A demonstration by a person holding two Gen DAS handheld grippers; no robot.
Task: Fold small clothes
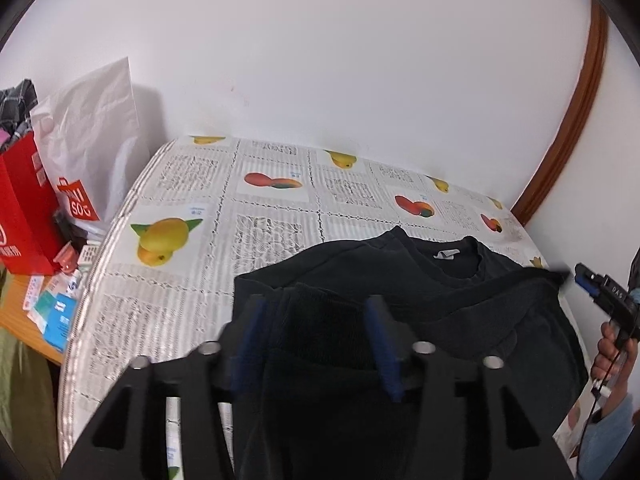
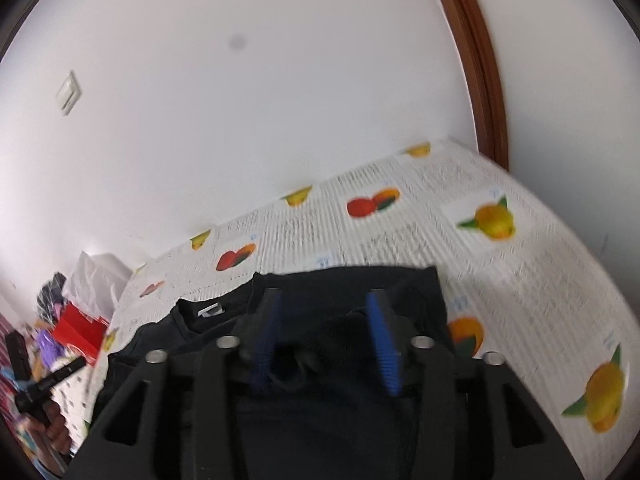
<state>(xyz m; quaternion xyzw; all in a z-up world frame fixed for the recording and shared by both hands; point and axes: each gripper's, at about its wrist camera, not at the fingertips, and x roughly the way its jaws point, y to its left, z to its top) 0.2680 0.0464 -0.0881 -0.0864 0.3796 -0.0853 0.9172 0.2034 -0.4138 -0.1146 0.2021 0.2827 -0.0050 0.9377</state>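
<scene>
- Left wrist view: the left gripper (image 1: 316, 332) is standing with its fingers apart over the black shirt (image 1: 420, 280), which is lying just ahead on the fruit-print tablecloth (image 1: 192, 248); red bag (image 1: 24, 208) far left.
- Right wrist view: the right gripper (image 2: 326, 336) is hanging spread apart, the shirt (image 2: 340, 292) bunching between its fingers.

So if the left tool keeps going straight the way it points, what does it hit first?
Probably the black shirt: dark fabric already lies between the left tool fingers. Past it comes the fruit-print tablecloth, then the white wall. Depth is hard to judge.

right view blurred, black shirt (image 1: 440, 304) hem hidden
</scene>
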